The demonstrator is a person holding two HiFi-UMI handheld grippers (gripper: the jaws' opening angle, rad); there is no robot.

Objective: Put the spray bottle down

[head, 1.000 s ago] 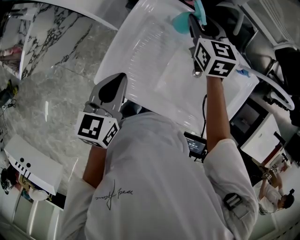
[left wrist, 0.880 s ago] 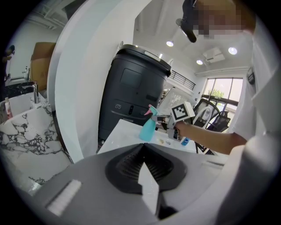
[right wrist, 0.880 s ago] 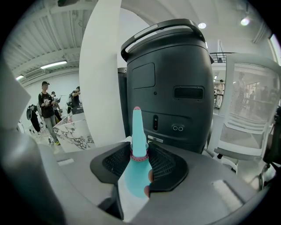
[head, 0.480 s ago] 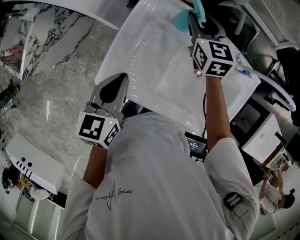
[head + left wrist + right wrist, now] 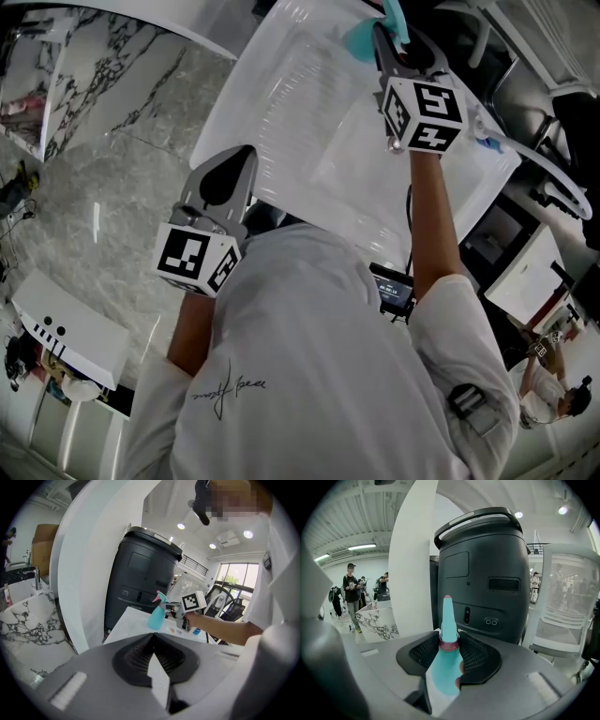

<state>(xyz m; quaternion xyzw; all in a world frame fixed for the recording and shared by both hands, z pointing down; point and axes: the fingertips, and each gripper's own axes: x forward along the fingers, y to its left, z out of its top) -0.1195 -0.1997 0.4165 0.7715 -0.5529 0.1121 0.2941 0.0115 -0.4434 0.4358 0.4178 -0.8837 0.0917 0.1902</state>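
Grip first: right gripper (image 5: 449,638) is pinching the spray bottle (image 5: 447,616) at the neck, with a pad on either side of the pink collar. The nozzle sticks up past the jaw tips. The gripper's own body hides the bottle's base in the right gripper view. In the head view the bottle (image 5: 361,42) is mostly cut off at the top edge and tucked behind the right gripper (image 5: 389,39).

From the left gripper view the bottle (image 5: 156,616) stands upright at the far side of the white table (image 5: 133,625). Can't tell if the base is touching it.

The left gripper (image 5: 152,637) has its jaws pressed together with nothing between them, low and well back from the bottle. A black unit (image 5: 487,573) stands just beyond the right jaws.

Versus a second ago, the right gripper's marker cube has rolled slightly and the bottle is still clamped. The left gripper hasn't moved.
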